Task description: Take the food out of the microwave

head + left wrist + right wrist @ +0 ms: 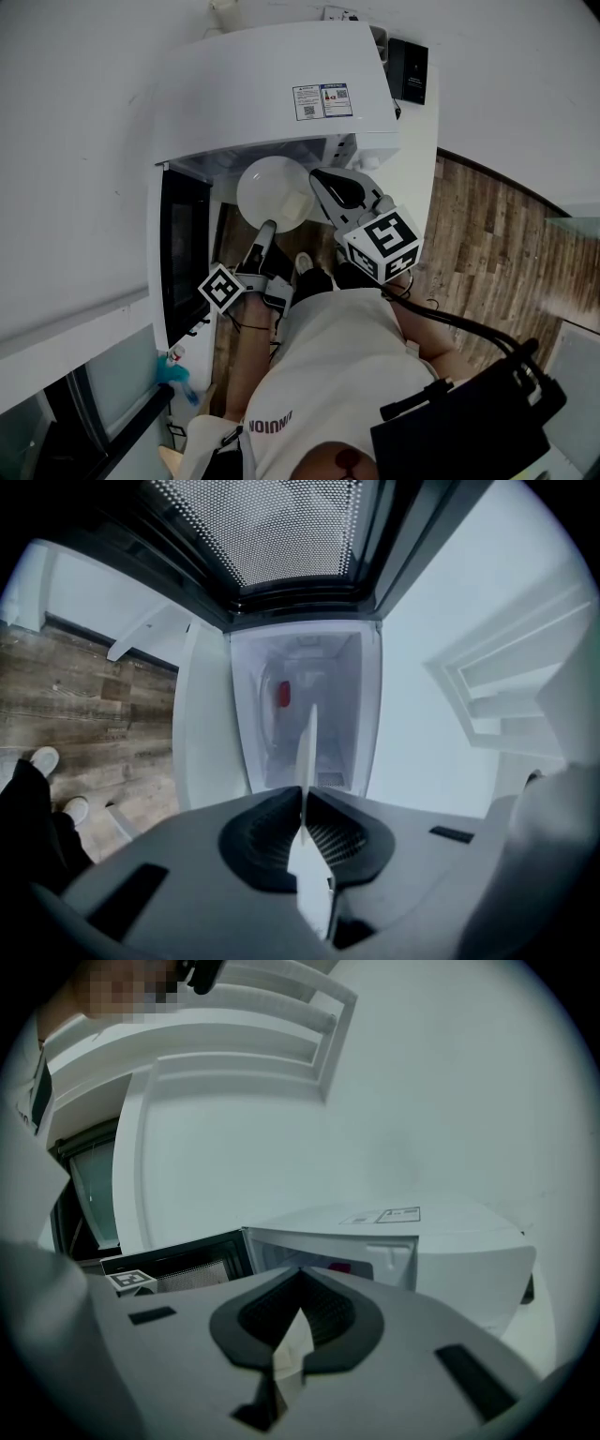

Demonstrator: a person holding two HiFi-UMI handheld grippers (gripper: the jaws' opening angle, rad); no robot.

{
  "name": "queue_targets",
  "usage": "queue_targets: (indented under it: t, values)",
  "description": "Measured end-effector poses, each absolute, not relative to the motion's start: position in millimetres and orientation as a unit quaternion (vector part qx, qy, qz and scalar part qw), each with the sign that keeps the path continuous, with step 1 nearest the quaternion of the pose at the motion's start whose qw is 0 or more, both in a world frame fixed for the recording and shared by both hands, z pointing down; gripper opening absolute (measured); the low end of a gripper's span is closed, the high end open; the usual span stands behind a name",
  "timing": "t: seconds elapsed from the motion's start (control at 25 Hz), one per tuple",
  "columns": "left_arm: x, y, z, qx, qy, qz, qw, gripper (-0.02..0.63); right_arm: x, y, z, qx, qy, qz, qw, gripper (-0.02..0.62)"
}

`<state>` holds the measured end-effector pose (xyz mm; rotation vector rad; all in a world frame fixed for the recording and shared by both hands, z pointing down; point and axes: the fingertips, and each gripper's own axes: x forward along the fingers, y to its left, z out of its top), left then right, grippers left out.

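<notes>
The white microwave (281,84) stands with its dark door (183,248) swung open to the left. A round white plate (272,192) is level just in front of the opening and looks bare from above. My left gripper (267,228) is shut on its near rim. In the left gripper view the plate (307,742) shows edge-on between the jaws of the left gripper (304,794), with a small red thing (283,694) inside the cavity beyond. My right gripper (319,178) is shut beside the plate's right edge. In the right gripper view the right gripper (300,1277) has its tips together, and I cannot tell whether it touches the plate.
A black box (408,70) sits behind the microwave at the right on the white counter. Wooden floor (487,253) lies below, with the person's shoes (42,759) on it. The open door (281,536) spans one side of the cavity. White wall mouldings (234,1044) rise behind.
</notes>
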<state>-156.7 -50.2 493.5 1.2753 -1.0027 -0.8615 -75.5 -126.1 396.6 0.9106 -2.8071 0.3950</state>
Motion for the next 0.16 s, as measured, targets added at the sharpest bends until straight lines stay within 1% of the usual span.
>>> queue_targets:
  t: [0.16]
  values:
    - [-156.2,-50.3,493.4,0.551,-0.431,-0.374,0.608,0.026,-75.4,-126.0,397.0,0.304,-0.940,0.133,0.081,0.021]
